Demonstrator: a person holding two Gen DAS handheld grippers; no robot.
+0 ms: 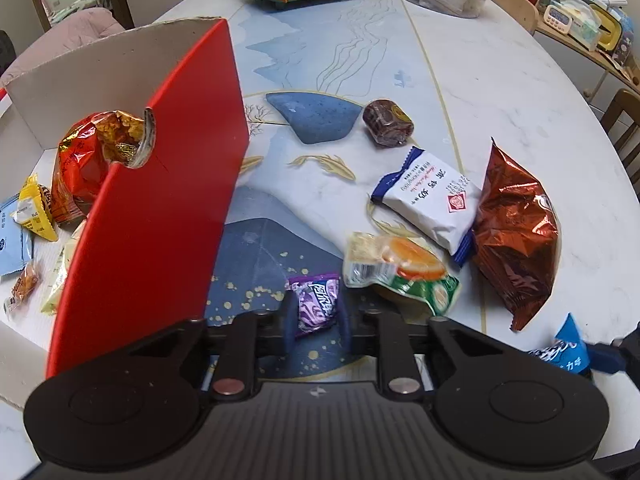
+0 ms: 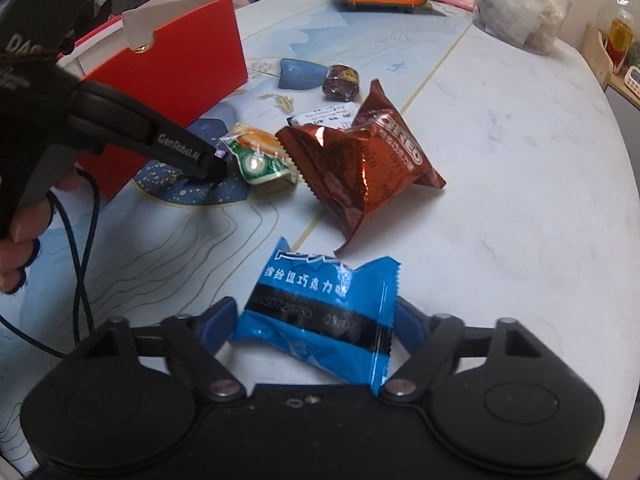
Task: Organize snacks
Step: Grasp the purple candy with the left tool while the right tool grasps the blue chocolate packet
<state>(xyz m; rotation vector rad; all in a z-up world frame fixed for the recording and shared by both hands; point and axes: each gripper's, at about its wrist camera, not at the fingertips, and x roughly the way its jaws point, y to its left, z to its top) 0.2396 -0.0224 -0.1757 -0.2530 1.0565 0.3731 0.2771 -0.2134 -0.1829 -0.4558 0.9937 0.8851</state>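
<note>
Sorting snacks | purple candy packet (image 1: 316, 304) pinched in left claw (image 1: 317, 312), just beside red box (image 1: 160, 208), judged bound for it | blue chocolate packet (image 2: 320, 316) pinched in right claw (image 2: 316, 320) over counter (image 2: 500, 200) | four snacks left loose.

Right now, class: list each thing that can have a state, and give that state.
Left hand-held gripper: shut on purple candy.
Right hand-held gripper: shut on blue packet.
Red box: open, snacks inside.
Brown foil bag: sealed, lying on table.
</note>
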